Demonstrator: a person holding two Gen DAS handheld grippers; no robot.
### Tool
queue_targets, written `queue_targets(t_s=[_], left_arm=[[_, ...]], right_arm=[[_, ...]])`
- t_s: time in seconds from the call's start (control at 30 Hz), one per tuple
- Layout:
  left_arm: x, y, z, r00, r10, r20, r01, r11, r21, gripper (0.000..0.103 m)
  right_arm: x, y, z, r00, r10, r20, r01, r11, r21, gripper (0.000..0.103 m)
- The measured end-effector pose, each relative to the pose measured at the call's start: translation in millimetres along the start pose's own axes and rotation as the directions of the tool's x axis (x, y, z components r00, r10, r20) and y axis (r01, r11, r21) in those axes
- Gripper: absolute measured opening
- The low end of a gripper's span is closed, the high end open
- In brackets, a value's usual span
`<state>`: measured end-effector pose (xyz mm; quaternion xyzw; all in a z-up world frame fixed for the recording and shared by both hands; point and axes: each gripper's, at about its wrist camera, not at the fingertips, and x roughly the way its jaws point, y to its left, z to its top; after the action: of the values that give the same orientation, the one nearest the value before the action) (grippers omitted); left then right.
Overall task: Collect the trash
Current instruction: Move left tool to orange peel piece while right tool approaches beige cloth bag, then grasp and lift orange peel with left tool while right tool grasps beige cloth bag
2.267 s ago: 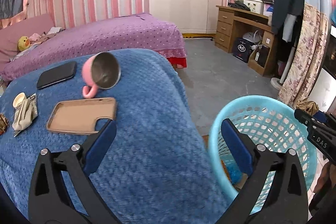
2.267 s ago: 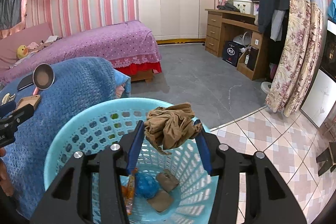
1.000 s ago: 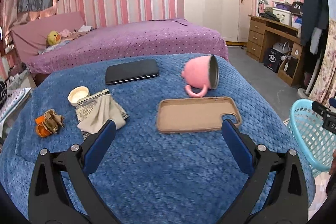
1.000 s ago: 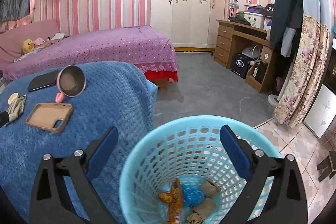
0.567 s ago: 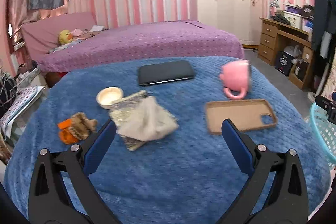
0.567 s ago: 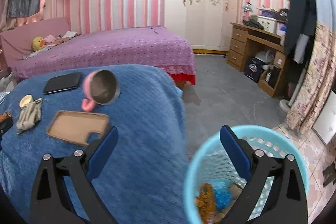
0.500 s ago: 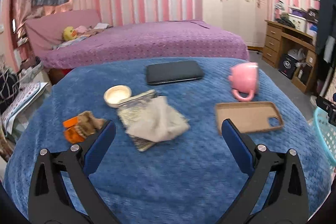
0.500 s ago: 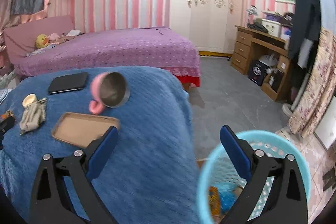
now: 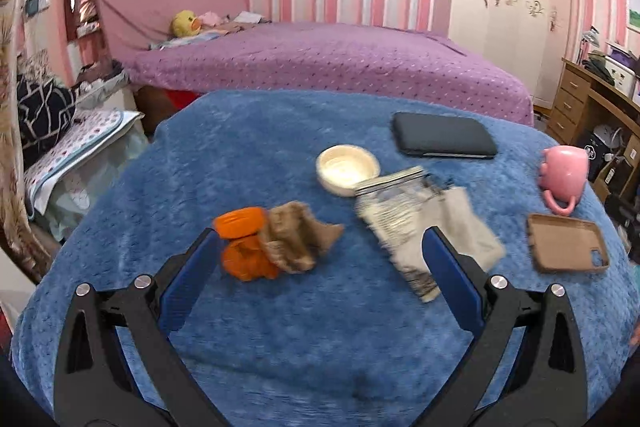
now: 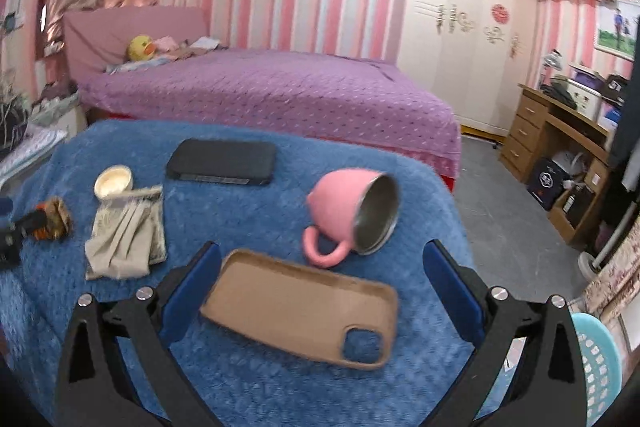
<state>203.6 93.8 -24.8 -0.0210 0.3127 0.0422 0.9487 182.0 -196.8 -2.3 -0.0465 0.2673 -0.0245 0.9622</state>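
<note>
Blue waffle-textured blanket (image 9: pixel 280 339) is seen covering the worktop in both wrist views; its pile is blurred in places. Trash is laid on the blanket's left part: an orange wrapper (image 9: pixel 242 245) touching a crumpled brown paper (image 9: pixel 298 239), and to their right a flattened printed packet with a beige cloth-like piece (image 9: pixel 424 231) over it. A small cream dish (image 9: pixel 347 169) is set just behind the packet, touching or nearly touching its edge. A black phone (image 9: pixel 444 141) lies further back, a pink mug (image 10: pixel 352 217) is tipped on its side with its steel mouth turned right, and a tan phone case (image 10: pixel 304 307) lies hollow side up just in front of the mug.

The left gripper (image 9: pixel 320 267) is held above the blanket with its blue-padded fingers (image 9: pixel 188 283) spread wide; the orange wrapper and brown paper are framed just inside the left finger, not gripped. The right gripper (image 10: pixel 320 269) is likewise spread wide, nothing held, with the phone case between and below its fingers.

A turquoise laundry-style basket (image 10: pixel 600 359) is seen at floor level past the blanket's right edge; its contents cannot be told. Room noted: pink-striped walls, a purple-covered bed (image 10: pixel 272 87) with a yellow duck toy (image 10: pixel 140 47), white wardrobe (image 10: pixel 460 39), wooden desk (image 10: pixel 560 131), grey floor (image 10: pixel 508 211).
</note>
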Motion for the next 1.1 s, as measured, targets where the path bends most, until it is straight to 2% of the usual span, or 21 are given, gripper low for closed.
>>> queue_targets(t_s=[0.2, 0.33, 0.47, 0.73, 0.87, 0.9, 0.93, 1.03, 1.1], left_arm=[[16, 33, -9, 0.997, 0.022, -0.080, -0.023, 1.000, -0.012, 0.097], [35, 46, -18, 0.986, 0.010, -0.168, -0.015, 0.999, -0.034, 0.097], [48, 56, -21, 0.978, -0.014, -0.210, -0.003, 0.997, -0.076, 0.096], [62, 62, -16, 0.976, -0.030, -0.215, 0.019, 0.998, -0.052, 0.074], [67, 68, -11, 0.977, -0.068, -0.200, 0.051, 0.995, -0.089, 0.062], [67, 68, -10, 0.978, -0.073, -0.196, 0.055, 0.994, -0.092, 0.057], [66, 67, -9, 0.978, -0.079, -0.191, 0.063, 0.994, -0.091, 0.047], [60, 60, -9, 0.981, -0.084, -0.173, 0.075, 0.996, -0.053, 0.030], [55, 59, -10, 0.982, -0.082, -0.170, 0.077, 0.996, -0.041, 0.026]], right_arm=[[9, 8, -12, 0.999, 0.001, -0.046, -0.002, 1.000, -0.017, 0.098], [10, 3, -13, 0.999, -0.005, -0.052, 0.005, 1.000, 0.002, 0.098], [13, 5, -16, 0.997, 0.012, -0.072, -0.012, 1.000, 0.012, 0.098], [24, 13, -24, 0.992, 0.041, -0.117, -0.039, 0.999, 0.026, 0.098], [28, 23, -26, 0.990, 0.064, -0.126, -0.061, 0.998, 0.028, 0.098], [29, 25, -26, 0.990, 0.066, -0.125, -0.063, 0.998, 0.026, 0.098], [29, 28, -26, 0.990, 0.069, -0.123, -0.067, 0.998, 0.022, 0.098], [29, 34, -26, 0.990, 0.080, -0.119, -0.078, 0.997, 0.023, 0.098], [29, 40, -25, 0.989, 0.091, -0.115, -0.089, 0.996, 0.024, 0.098]])
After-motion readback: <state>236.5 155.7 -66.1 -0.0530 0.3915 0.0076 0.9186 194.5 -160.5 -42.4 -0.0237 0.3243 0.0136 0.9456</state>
